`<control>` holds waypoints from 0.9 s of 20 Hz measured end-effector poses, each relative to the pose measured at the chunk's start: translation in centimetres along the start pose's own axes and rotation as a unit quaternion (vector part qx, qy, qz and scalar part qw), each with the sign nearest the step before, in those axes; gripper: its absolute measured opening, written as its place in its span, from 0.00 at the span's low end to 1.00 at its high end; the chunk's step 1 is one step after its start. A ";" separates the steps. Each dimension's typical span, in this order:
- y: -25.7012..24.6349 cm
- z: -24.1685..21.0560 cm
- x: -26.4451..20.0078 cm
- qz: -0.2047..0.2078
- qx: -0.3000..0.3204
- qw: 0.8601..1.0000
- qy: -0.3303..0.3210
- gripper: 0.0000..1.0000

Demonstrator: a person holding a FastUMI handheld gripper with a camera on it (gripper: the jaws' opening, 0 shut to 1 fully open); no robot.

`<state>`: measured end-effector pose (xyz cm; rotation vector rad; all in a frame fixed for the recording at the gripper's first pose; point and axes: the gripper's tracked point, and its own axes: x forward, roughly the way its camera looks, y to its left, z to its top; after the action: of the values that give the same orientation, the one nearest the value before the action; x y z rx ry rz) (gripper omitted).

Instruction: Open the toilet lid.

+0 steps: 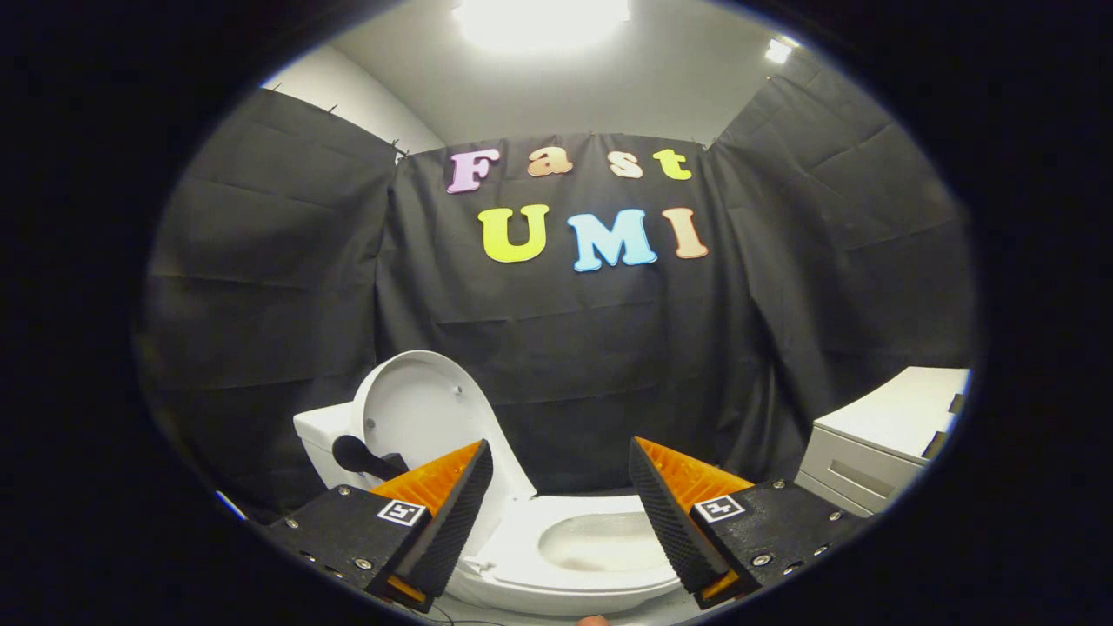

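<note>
Lid point(417, 409) stands raised against the tank; stiff, smooth plastic, best taken by its rim. My gripper point(561, 487) gapes empty.

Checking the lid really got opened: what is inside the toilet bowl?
The toilet lid stands raised. The toilet bowl shows bare white sides, possibly some water; its front is covered by the open claw fingers.
</note>
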<state>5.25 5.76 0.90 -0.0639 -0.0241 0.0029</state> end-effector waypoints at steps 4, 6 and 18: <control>-2.7 -0.6 -0.5 -0.009 -0.008 1.000 0.007 0.96; -4.3 -0.3 -0.7 -0.017 -0.017 1.000 0.003 0.96; -7.7 0.6 -1.0 -0.036 0.017 0.999 -0.003 0.96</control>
<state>4.25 -1.87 1.99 -0.0286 -0.0315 -0.0691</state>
